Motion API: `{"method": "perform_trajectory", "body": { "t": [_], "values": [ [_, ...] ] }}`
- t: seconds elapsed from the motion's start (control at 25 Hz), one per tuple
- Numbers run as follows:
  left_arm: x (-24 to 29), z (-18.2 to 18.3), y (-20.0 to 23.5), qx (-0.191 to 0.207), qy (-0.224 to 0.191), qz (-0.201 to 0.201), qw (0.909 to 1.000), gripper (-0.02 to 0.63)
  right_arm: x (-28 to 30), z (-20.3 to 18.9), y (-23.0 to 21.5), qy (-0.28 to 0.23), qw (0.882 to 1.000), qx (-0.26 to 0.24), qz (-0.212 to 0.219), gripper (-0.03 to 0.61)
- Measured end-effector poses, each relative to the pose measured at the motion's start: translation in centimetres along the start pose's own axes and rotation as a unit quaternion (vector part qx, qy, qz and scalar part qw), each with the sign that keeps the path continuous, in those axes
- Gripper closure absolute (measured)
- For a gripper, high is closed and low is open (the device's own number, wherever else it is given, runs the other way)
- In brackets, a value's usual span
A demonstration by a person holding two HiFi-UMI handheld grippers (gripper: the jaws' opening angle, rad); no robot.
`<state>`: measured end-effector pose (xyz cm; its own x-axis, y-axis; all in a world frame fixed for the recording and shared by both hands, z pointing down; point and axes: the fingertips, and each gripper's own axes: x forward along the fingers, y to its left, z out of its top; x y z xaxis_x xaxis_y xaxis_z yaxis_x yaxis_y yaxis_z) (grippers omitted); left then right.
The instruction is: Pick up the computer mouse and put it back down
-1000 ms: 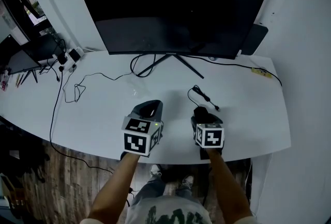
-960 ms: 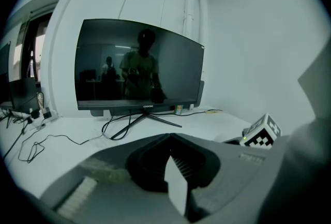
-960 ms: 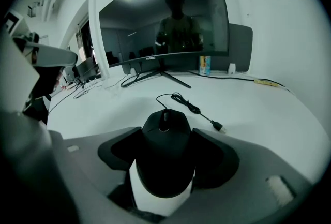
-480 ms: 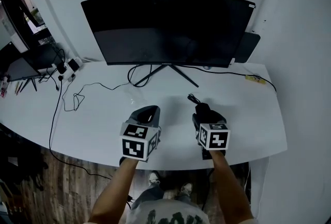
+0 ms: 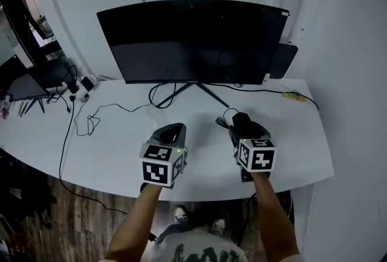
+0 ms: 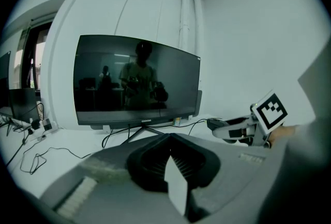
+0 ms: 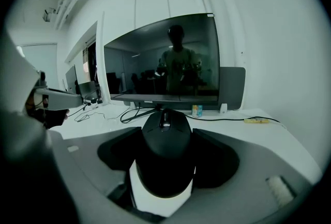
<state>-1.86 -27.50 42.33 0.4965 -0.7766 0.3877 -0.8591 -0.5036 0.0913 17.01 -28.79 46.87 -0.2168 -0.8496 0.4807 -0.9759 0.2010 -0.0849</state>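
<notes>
Straight ahead of both grippers stands the dark monitor [image 5: 193, 40] on the white desk [image 5: 121, 134]. My right gripper [image 5: 247, 129] is clamped wide on the black computer mouse [image 7: 165, 148], its nose pointing away from me. My left gripper [image 5: 171, 131], alongside, has its jaws together, with nothing between them. The mouse cable [image 5: 222, 117] curls just ahead of the right gripper. The jaws hide the mouse's underside.

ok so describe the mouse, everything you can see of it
The computer mouse is black, matte plastic by its look, rounded, with a scroll wheel at its front. Nose toward the monitor, it is clamped at both sides by the right hand-held gripper, above the white desk; its cable trails off the front.
</notes>
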Motion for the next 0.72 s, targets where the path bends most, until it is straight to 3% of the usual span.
{"method": "perform_trajectory", "body": {
  "t": [0.72],
  "values": [
    [-1.0, 1.7, -0.2, 0.0, -0.022, 0.006, 0.9997, 0.609, -4.4, 6.2, -0.1, -0.081, 0.997, -0.007, -0.004, 0.27]
  ]
}}
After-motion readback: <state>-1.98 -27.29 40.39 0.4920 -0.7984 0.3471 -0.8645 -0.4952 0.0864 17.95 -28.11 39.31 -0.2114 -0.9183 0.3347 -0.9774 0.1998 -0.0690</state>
